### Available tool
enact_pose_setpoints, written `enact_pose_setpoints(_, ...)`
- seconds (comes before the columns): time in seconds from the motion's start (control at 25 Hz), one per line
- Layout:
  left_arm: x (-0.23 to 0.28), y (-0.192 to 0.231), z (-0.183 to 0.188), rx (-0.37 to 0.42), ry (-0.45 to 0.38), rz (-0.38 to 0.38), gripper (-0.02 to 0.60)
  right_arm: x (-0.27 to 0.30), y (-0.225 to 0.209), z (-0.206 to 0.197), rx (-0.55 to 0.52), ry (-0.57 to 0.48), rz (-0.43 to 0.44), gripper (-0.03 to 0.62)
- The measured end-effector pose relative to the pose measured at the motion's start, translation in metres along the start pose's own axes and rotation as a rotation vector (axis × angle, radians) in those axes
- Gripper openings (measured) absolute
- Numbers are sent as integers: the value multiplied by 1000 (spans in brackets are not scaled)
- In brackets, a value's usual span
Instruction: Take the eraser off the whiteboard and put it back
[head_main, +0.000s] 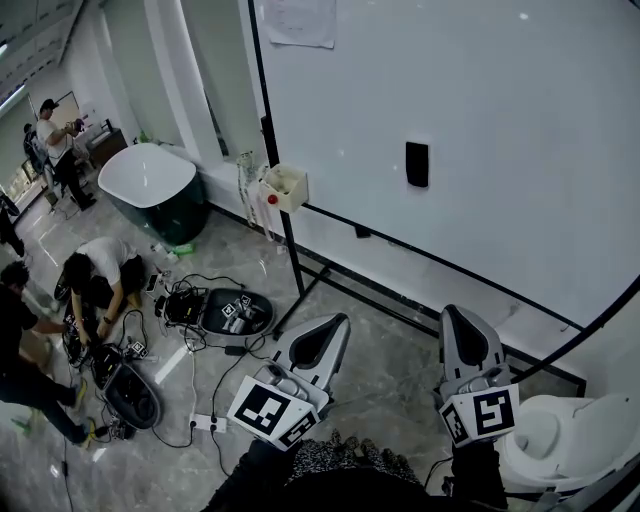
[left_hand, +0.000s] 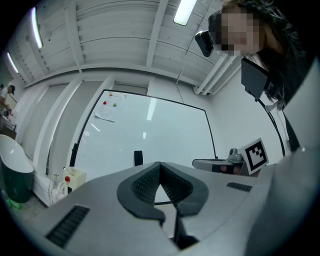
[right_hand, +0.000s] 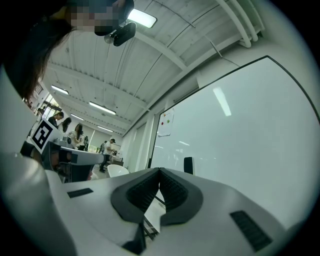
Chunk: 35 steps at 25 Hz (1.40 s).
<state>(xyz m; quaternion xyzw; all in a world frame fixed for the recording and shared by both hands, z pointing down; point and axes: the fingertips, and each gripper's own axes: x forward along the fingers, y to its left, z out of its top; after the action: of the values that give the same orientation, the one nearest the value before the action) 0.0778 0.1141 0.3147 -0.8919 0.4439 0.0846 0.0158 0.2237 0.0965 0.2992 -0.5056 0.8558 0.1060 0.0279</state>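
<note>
A black eraser (head_main: 417, 164) sticks upright on the large whiteboard (head_main: 500, 120). It also shows as a small dark block in the left gripper view (left_hand: 138, 158) and in the right gripper view (right_hand: 188, 165). My left gripper (head_main: 331, 326) and right gripper (head_main: 455, 318) hang side by side well short of the board, above the floor. Both point toward the board. Each has its jaws shut with nothing between them, and neither touches the eraser.
A black board frame (head_main: 290, 250) carries a small white box (head_main: 285, 187) at its left post. A white tub (head_main: 148, 178) stands at the left, several people crouch among cables and open cases (head_main: 225, 312), and a white toilet (head_main: 560, 440) sits at the lower right.
</note>
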Motion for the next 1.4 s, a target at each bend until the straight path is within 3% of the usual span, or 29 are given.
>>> enact_pose_setpoints(0.4, 31, 40, -15, -26, 8, 9, 5, 41, -15, -24, 8, 33, -9, 8)
enact_pose_setpoints(0.92, 95, 142, -17, -40, -10, -88, 5, 147, -29, -36, -20, 19, -120, 8)
enact_pose_setpoints(1.4, 171, 213, -17, -73, 15, -285, 5, 226, -54, -39, -49, 23, -306, 8)
